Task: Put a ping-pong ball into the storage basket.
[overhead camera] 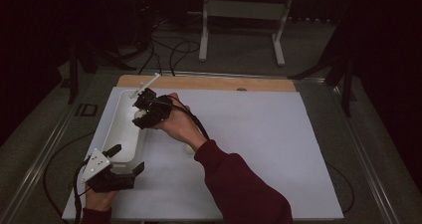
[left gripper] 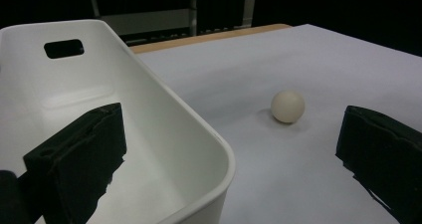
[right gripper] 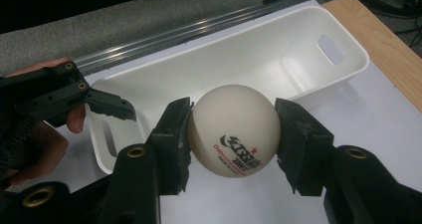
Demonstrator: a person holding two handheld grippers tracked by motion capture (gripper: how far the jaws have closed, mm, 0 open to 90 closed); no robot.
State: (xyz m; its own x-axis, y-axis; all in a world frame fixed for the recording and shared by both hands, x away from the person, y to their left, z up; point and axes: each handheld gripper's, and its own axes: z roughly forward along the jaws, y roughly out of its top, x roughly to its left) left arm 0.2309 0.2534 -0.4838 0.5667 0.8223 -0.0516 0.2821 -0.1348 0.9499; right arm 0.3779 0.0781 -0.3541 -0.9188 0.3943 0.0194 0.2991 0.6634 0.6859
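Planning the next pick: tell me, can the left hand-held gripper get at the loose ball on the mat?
Probably yes: the left hand-held gripper is open, and bare mat lies between it and the loose ball.

White bin (overhead camera: 124, 129) open-topped, its near rim straddled by left hand-held gripper (overhead camera: 124, 160)

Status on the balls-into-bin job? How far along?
Done: nothing visibly in the white bin yet; the inside that shows holds no ball.
In hand: right tongs shut on a ping-pong ball above the bin; left tongs open, straddling the bin's near rim.
Left: drop this ball in, then fetch the second ball lying on the white mat.
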